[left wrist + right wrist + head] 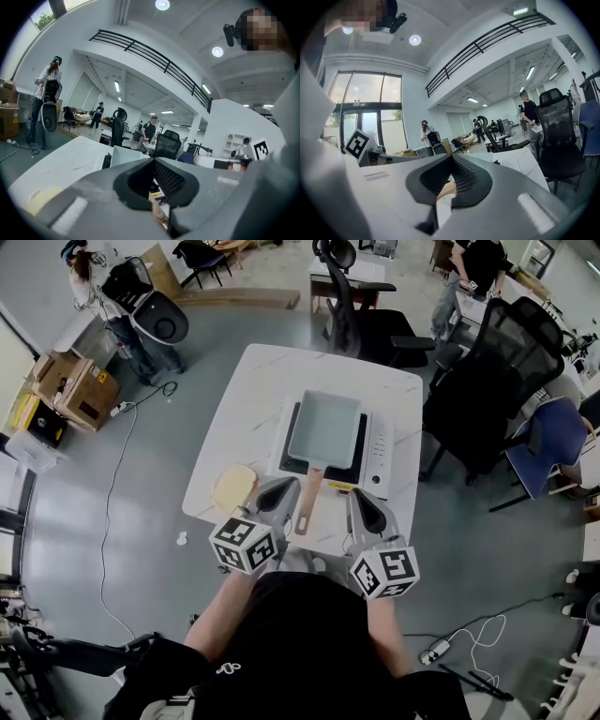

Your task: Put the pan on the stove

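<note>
A pale blue-grey square pan (325,430) rests on the black top of the white induction stove (379,448) in the head view. Its wooden handle (308,499) points toward me, between the two grippers. My left gripper (278,493) is shut and empty, just left of the handle. My right gripper (366,507) is shut and empty, to the handle's right by the stove's front corner. In the left gripper view the pan (123,156) shows beyond the shut jaws. A strip of the handle (446,188) shows through the right gripper view's jaws.
A round yellow pad (233,487) lies on the white table (246,404) at the front left. Black office chairs (487,390) stand behind and to the right of the table. Cardboard boxes (75,385) and a cable lie on the floor at left.
</note>
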